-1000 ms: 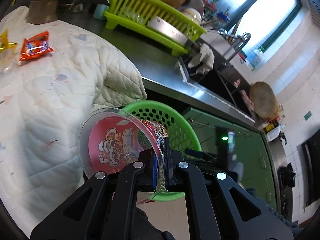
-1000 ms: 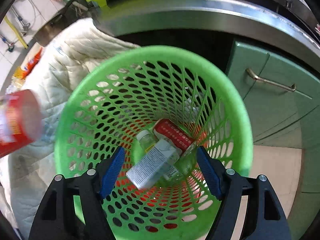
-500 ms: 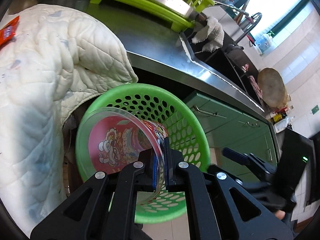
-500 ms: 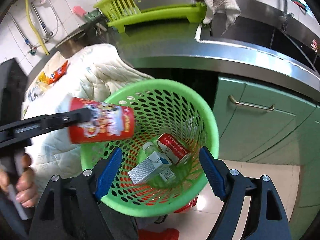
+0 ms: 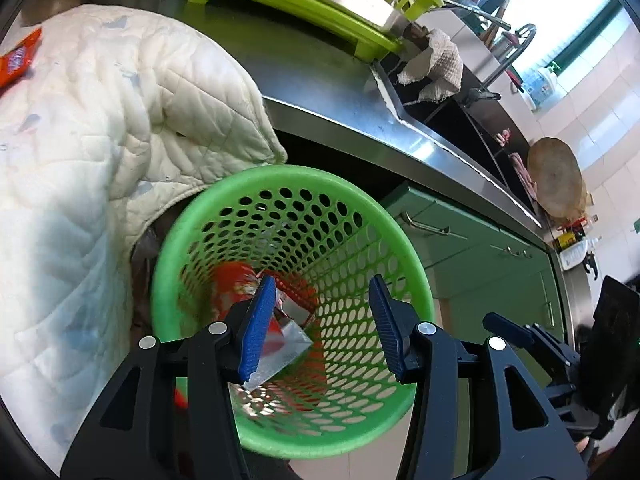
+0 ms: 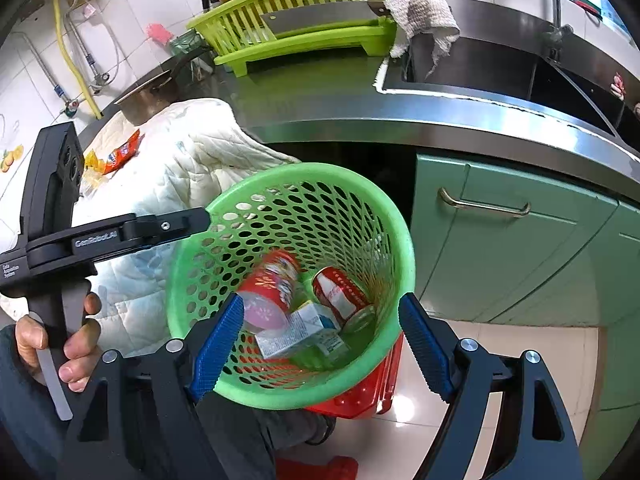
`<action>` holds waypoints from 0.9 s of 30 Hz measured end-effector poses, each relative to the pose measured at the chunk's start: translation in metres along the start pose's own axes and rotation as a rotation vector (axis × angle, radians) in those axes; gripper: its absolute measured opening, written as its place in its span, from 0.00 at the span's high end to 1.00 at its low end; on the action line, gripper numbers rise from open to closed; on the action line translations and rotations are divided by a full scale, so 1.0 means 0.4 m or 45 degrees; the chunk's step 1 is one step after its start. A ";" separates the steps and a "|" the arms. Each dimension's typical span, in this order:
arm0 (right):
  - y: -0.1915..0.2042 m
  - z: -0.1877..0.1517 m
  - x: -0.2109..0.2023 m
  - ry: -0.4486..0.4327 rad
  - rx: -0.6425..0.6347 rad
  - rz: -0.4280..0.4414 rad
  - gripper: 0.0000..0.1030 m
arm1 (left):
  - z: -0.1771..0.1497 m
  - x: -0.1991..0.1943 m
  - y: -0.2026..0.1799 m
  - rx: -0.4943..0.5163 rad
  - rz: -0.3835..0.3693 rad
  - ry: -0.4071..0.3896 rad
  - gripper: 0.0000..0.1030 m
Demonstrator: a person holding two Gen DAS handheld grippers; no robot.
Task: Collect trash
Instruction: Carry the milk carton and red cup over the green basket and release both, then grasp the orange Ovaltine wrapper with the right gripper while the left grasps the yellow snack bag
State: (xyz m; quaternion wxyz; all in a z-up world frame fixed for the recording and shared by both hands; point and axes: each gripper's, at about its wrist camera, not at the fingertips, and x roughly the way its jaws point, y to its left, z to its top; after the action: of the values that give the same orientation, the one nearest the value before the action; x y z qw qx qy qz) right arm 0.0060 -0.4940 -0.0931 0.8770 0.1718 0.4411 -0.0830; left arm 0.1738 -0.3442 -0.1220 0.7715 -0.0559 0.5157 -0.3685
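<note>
A green perforated basket (image 5: pixel 280 178) (image 6: pixel 396 220) stands by the counter. Inside it lie a red noodle cup (image 6: pixel 272 284), a red can (image 6: pixel 338 290), a small carton (image 6: pixel 296 330) and a clear bottle (image 6: pixel 340 344). My left gripper (image 5: pixel 322 326) is open and empty just above the basket's mouth; in the right wrist view it (image 6: pixel 200 216) reaches over the left rim. My right gripper (image 6: pixel 320 348) is open and empty, above the basket's near rim. An orange snack wrapper (image 5: pixel 18 58) (image 6: pixel 120 156) lies on the white quilted cloth (image 5: pixel 100 120) (image 6: pixel 192 152).
A steel counter (image 5: pixel 320 92) carries a lime dish rack (image 6: pixel 304 28), a pan (image 6: pixel 152 96) and a sink (image 6: pixel 500 68) with a rag (image 5: pixel 432 66). Green cabinet doors (image 6: pixel 500 248) stand right of the basket. A red basket (image 6: pixel 368 392) sits under the green one.
My left gripper opened and let go of the red noodle cup, which dropped into the green basket. The right gripper drew back a little, still open.
</note>
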 end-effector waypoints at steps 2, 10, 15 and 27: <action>0.010 0.001 -0.004 -0.004 -0.008 0.007 0.25 | -0.003 -0.032 0.009 -0.004 0.007 -0.023 0.51; 0.100 0.022 -0.014 -0.017 -0.090 0.043 0.25 | -0.023 -0.190 0.079 -0.041 0.062 -0.141 0.49; 0.191 0.052 -0.004 -0.024 -0.162 0.091 0.25 | -0.037 -0.291 0.157 -0.087 0.144 -0.203 0.47; 0.454 0.140 0.067 -0.001 -0.354 0.225 0.25 | -0.074 -0.559 0.413 -0.257 0.380 -0.373 0.47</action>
State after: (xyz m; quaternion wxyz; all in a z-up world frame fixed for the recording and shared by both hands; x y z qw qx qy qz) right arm 0.1177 -0.3463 -0.0425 0.8964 0.0868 0.4310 0.0563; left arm 0.1894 -0.0762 -0.0438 0.8745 -0.1087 0.4351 -0.1846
